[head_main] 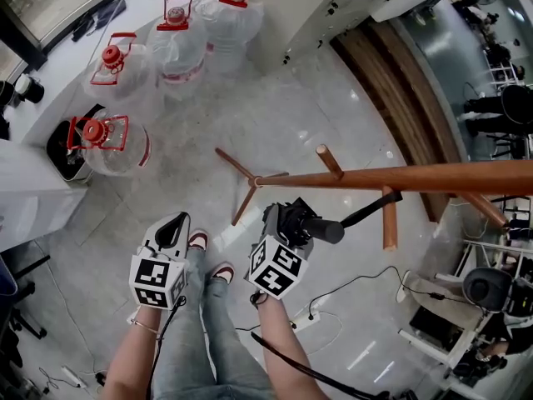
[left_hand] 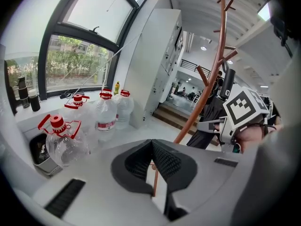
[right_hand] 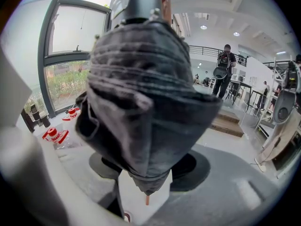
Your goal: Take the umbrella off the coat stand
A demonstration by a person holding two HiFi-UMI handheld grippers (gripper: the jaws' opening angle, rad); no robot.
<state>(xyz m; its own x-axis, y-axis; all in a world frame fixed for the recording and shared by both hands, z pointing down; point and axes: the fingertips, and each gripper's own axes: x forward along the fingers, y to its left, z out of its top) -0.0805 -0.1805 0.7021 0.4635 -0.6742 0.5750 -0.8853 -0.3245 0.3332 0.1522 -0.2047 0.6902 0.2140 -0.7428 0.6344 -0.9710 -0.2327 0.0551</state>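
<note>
Right claw (head_main: 288, 220) pinched the folded umbrella (right_hand: 146, 93), whose long axis ran up and ahead of it toward the stand (head_main: 433, 176), with the left claw (left_hand: 151, 147) pressed together, empty, beside it.

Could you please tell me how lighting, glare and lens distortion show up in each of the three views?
Head view: even daylight and sharp, with glare streaks on the glossy floor; the wooden step looks bowed. Left gripper view: heavy fisheye, dark corners, curved window frame. Right gripper view: same dark fisheye rim; the umbrella fills the middle and hides much of the room.
</note>
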